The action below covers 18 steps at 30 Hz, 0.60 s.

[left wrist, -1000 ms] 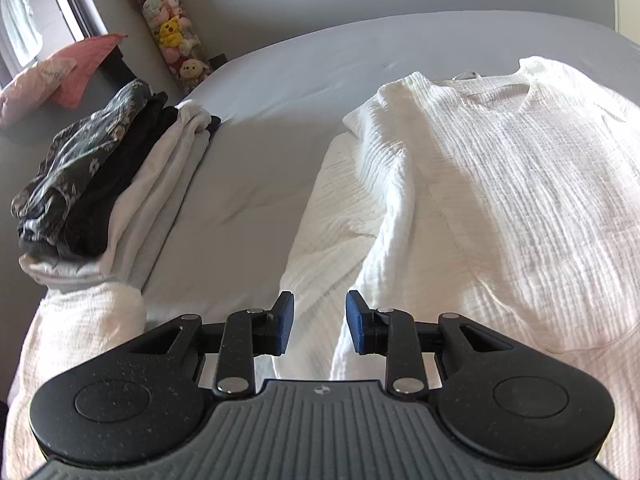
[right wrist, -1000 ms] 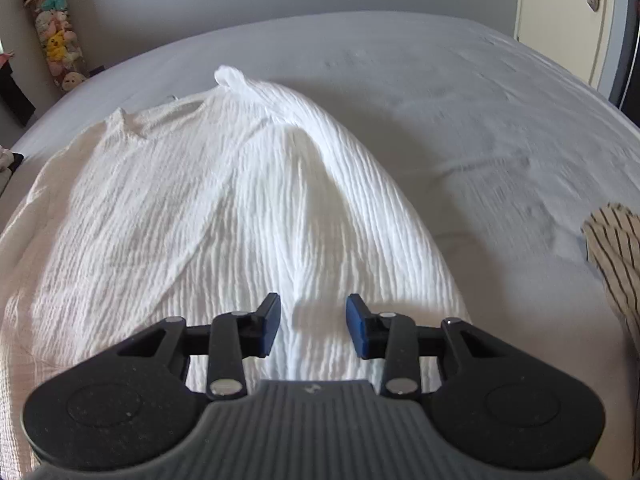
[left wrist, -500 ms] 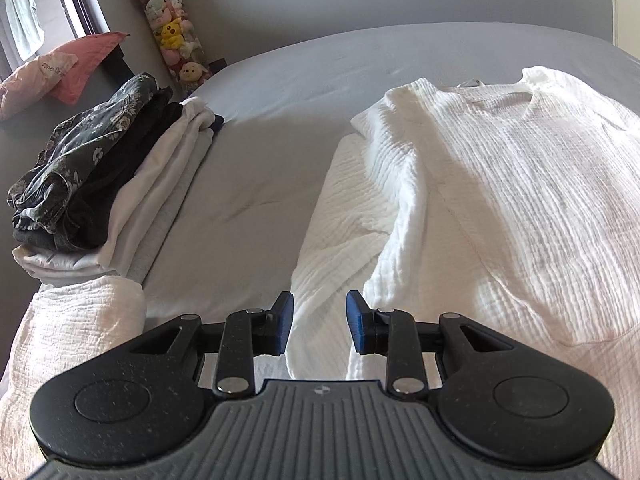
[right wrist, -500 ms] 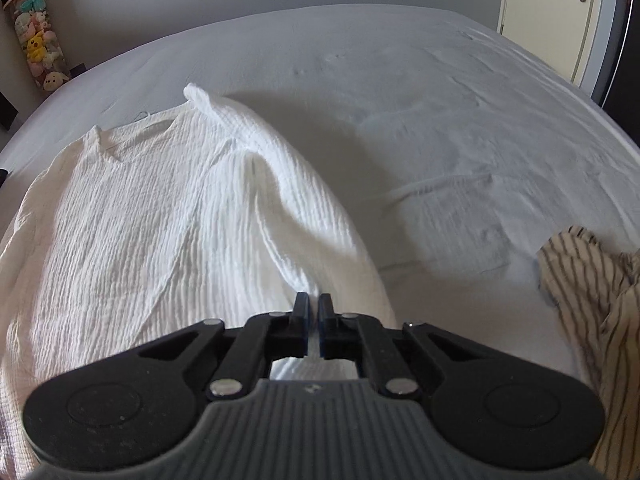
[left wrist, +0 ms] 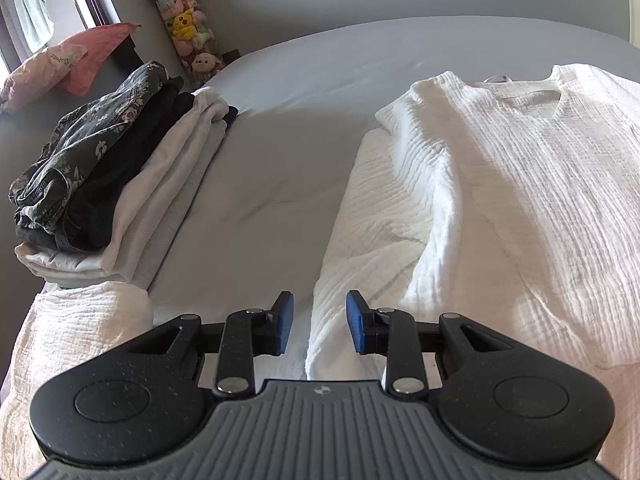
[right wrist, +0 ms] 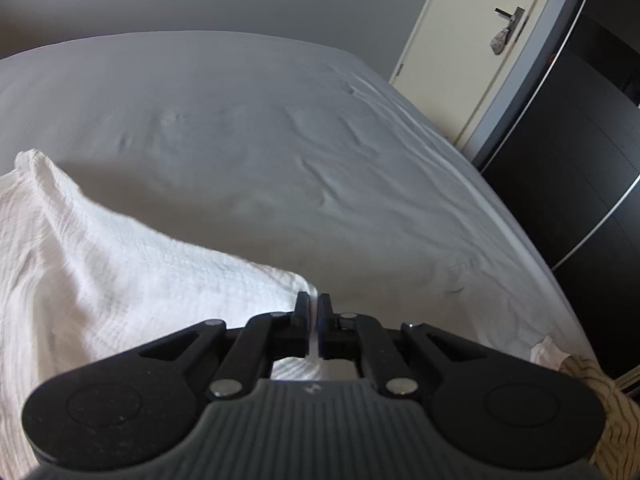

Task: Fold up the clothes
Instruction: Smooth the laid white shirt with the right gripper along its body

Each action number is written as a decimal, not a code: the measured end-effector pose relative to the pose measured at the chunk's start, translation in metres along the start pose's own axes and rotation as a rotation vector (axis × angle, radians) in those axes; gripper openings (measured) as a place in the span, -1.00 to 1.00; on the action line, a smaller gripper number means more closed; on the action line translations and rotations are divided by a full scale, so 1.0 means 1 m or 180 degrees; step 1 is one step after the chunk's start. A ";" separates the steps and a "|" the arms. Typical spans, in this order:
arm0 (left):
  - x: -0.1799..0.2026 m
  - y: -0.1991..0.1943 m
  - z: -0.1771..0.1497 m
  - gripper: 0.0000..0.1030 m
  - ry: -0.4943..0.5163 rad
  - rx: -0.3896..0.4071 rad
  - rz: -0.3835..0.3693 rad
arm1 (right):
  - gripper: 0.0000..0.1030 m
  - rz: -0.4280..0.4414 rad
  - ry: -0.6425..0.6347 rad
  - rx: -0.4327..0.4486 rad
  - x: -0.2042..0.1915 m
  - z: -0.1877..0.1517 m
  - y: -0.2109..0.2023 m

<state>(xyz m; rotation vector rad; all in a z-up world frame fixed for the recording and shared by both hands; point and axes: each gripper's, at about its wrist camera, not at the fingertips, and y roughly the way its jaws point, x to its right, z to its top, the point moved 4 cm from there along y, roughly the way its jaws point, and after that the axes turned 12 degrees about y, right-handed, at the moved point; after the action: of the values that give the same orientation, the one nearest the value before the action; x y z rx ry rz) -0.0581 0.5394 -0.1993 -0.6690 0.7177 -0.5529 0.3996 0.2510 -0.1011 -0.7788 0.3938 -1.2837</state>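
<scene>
Right hand-held gripper [right wrist: 314, 320], having just clamped the white crinkle shirt's [right wrist: 120, 280] edge, is lifting it to fold; left hand-held gripper [left wrist: 319, 322] is hovering half-open, empty.

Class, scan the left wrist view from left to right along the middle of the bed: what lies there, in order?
Stack of folded clothes topped by dark floral fabric → bare grey bedsheet → white crinkled cotton top laid flat.

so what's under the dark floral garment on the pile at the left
Under the dark floral garment lie a folded black piece, then white and pale grey folded clothes, resting on the grey bedsheet. Whatever sits deeper in the stack is covered.
</scene>
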 end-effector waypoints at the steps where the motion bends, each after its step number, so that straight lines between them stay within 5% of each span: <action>1: 0.000 0.001 0.000 -0.34 0.0000 -0.0006 0.0009 | -0.93 -0.0082 0.0014 0.0033 0.004 0.009 0.007; 12: -0.003 0.011 0.001 -0.34 -0.0041 -0.0056 0.0052 | -0.76 -0.0466 -0.0015 0.0146 0.013 0.043 0.043; 18: -0.006 0.006 0.002 -0.34 -0.0078 -0.0021 0.0093 | -0.76 -0.0143 0.0232 0.0256 0.020 0.022 0.014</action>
<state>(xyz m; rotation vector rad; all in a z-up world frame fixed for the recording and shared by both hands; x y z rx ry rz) -0.0590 0.5478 -0.2008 -0.6694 0.7057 -0.5149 0.4295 0.2398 -0.0928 -0.6776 0.3827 -1.3647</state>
